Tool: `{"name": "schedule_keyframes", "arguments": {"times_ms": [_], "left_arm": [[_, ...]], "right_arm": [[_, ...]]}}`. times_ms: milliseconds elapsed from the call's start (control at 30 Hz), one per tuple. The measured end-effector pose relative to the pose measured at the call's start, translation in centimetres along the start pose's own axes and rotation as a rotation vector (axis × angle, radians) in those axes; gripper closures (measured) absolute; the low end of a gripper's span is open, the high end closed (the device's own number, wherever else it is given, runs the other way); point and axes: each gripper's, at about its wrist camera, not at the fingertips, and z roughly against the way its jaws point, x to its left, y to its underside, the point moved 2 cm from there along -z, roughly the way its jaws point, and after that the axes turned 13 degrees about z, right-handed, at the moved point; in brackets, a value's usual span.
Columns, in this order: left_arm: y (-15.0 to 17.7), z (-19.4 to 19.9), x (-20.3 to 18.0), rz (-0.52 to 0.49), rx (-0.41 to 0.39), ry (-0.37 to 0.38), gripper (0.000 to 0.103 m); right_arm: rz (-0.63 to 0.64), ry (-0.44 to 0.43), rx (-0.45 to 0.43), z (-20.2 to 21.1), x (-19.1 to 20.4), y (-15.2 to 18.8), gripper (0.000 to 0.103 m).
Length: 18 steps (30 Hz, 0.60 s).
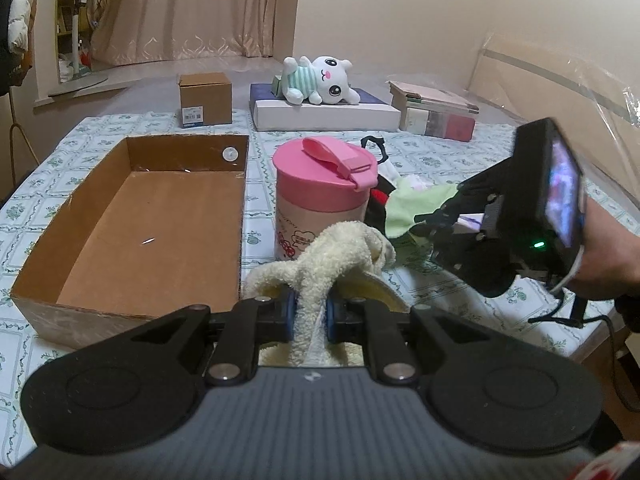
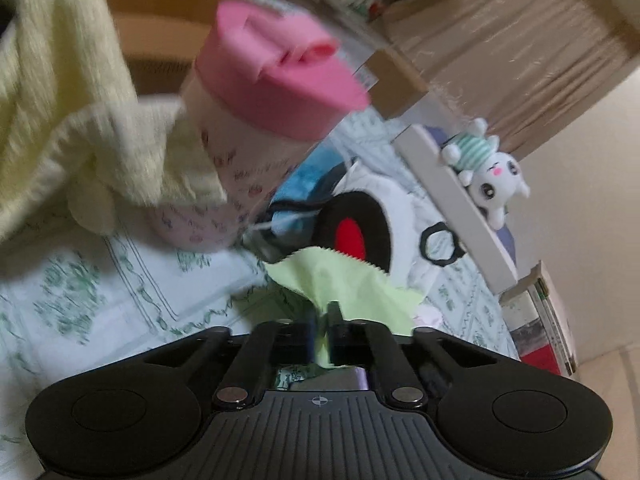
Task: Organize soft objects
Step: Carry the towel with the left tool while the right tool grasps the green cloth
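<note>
— From the left wrist view, what have we got?

— The left gripper has its jaws pinched on a cream towel, bunched up and lifted just in front of the claw. At ten o'clock from it sits the cardboard box, open and with nothing soft inside. A pink-lidded canister stands at twelve o'clock, just beyond the towel.

— And the other hand?

— At three o'clock, the right gripper reaches in with a green cloth at its tips.

— Does the right wrist view confirm that?

— Yes. There the right gripper is pressed together on the green cloth, which fans out at twelve o'clock. Behind it lie a black, white and red plush thing and something blue. The towel hangs blurred at ten o'clock; a white stuffed toy lies at two o'clock on a flat box.

— So how far along?

— Early, I'd judge. Two pieces are in hand, none boxed, and a heap remains on the table.
</note>
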Motion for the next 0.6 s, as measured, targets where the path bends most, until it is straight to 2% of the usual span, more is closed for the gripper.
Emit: {"name": "schedule_keyframes", "arguments": {"times_ms": [133,300,433,600], "left_arm": [[0.2,0.9,-0.7,-0.001,-0.008,0.012,0.091],[0.1,3.0,-1.6,0.001,-0.039,0.024,0.091],[-0.5,4.8,-1.9,-0.006,-0.071,0.027,0.091],[-1.8,7.1,-1.7,-0.022,-0.107,0.020,0.091]], "right_arm": [[-0.139,-0.002,-0.070,3.9,-1.5,-0.2,0.102],[-0.376,-0.078,-0.170,9.4,-2.9,0.1,0.102],[-0.467,-0.162,-0.232,13.1,-2.7,-0.6,0.102],[-0.513,-0.261,-0.305,17.5,-1.9,-2.0,0.102]]}}
